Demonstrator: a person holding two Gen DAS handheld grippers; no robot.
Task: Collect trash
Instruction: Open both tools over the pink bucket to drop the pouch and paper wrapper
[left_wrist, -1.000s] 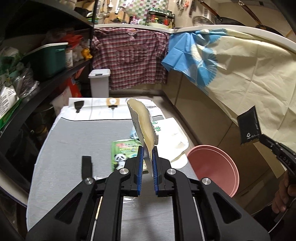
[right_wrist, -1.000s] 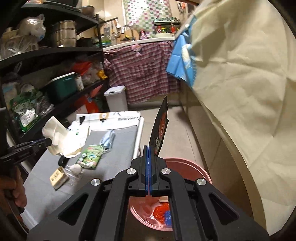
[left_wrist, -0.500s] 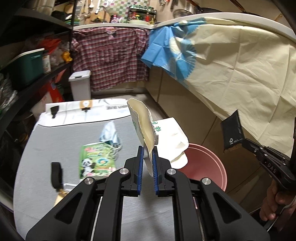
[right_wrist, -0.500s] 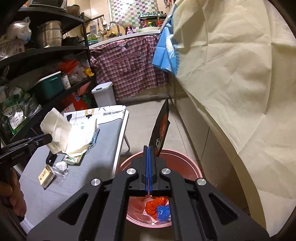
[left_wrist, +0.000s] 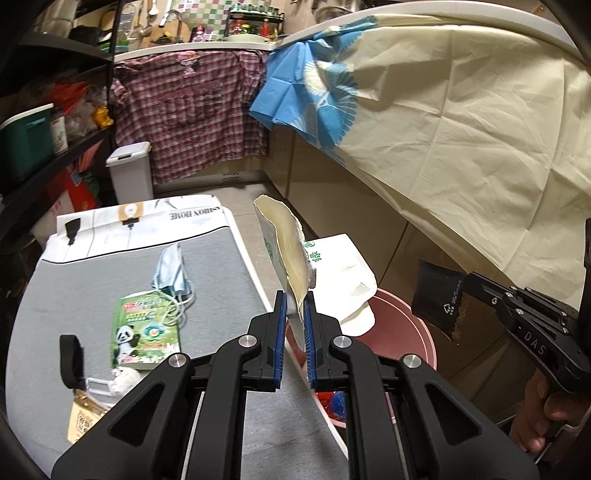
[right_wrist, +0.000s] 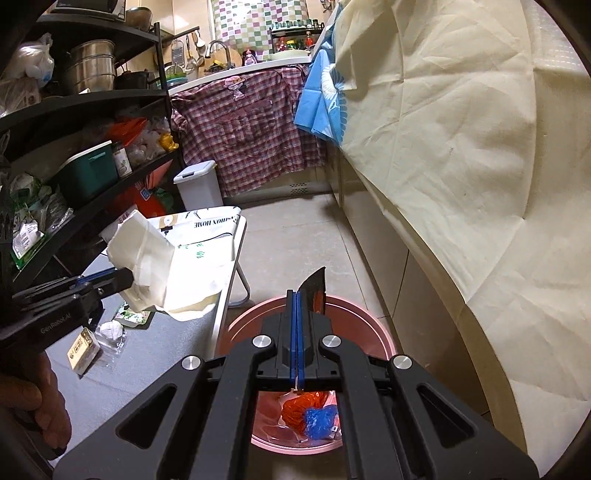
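Note:
My left gripper (left_wrist: 294, 295) is shut on a crumpled white paper bag (left_wrist: 284, 251) with green print, held in the air over the right edge of the grey table (left_wrist: 218, 258); the bag also shows in the right wrist view (right_wrist: 147, 254). My right gripper (right_wrist: 296, 295) is shut on a black snack wrapper (right_wrist: 316, 291) right above the pink bin (right_wrist: 236, 328), which holds red and blue plastic (right_wrist: 310, 413). In the left wrist view the wrapper (left_wrist: 439, 295) hangs at the right, by the bin (left_wrist: 417, 332).
On the table lie a green panda packet (left_wrist: 144, 328), a blue face mask (left_wrist: 171, 273), a small cardboard box (left_wrist: 83, 421), clear plastic with a tissue wad (right_wrist: 110, 328) and a black clip (left_wrist: 72, 354). Black shelves stand left, draped counters right, a white bin (left_wrist: 131, 170) behind.
Both grippers have moved right and lower toward the pink bin. The black wrapper now hangs just over the bin's opening; the paper bag has come to the table's right edge.

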